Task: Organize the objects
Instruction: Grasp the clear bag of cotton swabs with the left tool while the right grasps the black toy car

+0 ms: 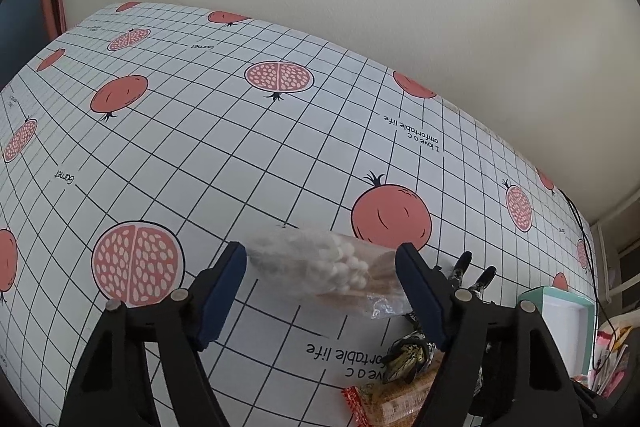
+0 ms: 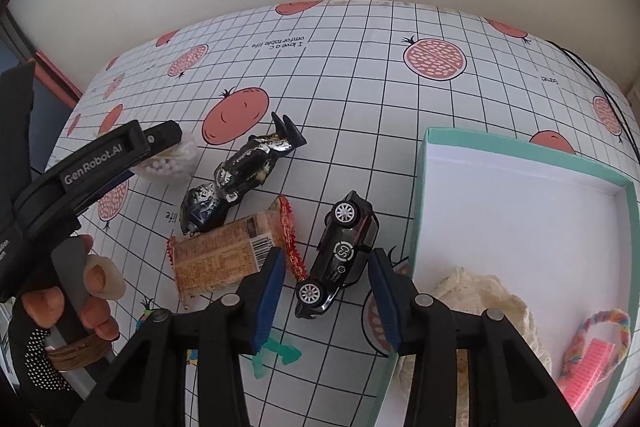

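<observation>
Two tools over a pomegranate-print bench — both with fingers spread.

The left tool (image 1: 322,291) straddles a clear bag of cotton swabs (image 1: 320,269) without gripping it; the right tool (image 2: 328,301) hangs open above a black toy car (image 2: 340,253) lying on its side. Beside it lie a snack packet (image 2: 228,257) and a black-and-gold toy car (image 2: 240,175) — the mint-rimmed box (image 2: 520,155) holds a braided band (image 2: 600,339).

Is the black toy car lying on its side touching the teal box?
Apart. The right wrist view shows tablecloth between the black toy car and the teal box.
</observation>
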{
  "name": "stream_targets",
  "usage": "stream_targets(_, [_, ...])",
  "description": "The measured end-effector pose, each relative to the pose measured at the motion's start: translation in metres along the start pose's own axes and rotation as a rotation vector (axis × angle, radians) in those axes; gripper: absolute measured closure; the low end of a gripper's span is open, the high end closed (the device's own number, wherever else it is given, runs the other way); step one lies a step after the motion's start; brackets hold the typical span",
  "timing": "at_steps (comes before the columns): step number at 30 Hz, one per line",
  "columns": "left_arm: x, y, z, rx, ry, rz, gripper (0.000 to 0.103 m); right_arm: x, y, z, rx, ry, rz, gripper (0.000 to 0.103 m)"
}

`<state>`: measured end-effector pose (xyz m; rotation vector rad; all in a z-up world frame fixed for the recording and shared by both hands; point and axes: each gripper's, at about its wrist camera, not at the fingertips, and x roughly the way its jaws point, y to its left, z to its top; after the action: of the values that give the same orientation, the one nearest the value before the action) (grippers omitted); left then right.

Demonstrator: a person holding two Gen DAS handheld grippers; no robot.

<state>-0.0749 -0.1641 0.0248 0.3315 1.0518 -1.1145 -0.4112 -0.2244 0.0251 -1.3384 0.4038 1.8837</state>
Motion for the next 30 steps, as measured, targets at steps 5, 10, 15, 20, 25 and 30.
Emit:
stream_targets(5, [0.000,-0.002,-0.001,0.005,0.004,0.021,0.039,0.001,-0.002,0.000,0.007,-0.005,0.014,0.057])
stream_targets(10, [-0.001,-0.010,-0.003,0.032,0.005,0.045,0.045,0.003,-0.005,0.002,0.030,-0.020,0.033,0.057])
stream_targets(15, [0.000,-0.022,-0.006,0.075,0.016,0.035,0.046,0.002,-0.007,0.003,0.039,-0.026,0.034,0.059])
stream_targets(20, [0.000,-0.031,-0.008,0.106,0.031,0.039,0.048,0.003,-0.008,0.003,0.042,-0.022,0.050,0.065])
stream_targets(25, [-0.001,-0.030,-0.008,0.083,0.046,0.048,0.050,0.009,-0.016,0.002,0.082,-0.012,0.068,0.071])
stream_targets(30, [-0.002,-0.031,-0.008,0.062,0.043,0.055,0.052,0.014,-0.015,0.003,0.074,-0.012,0.086,0.074])
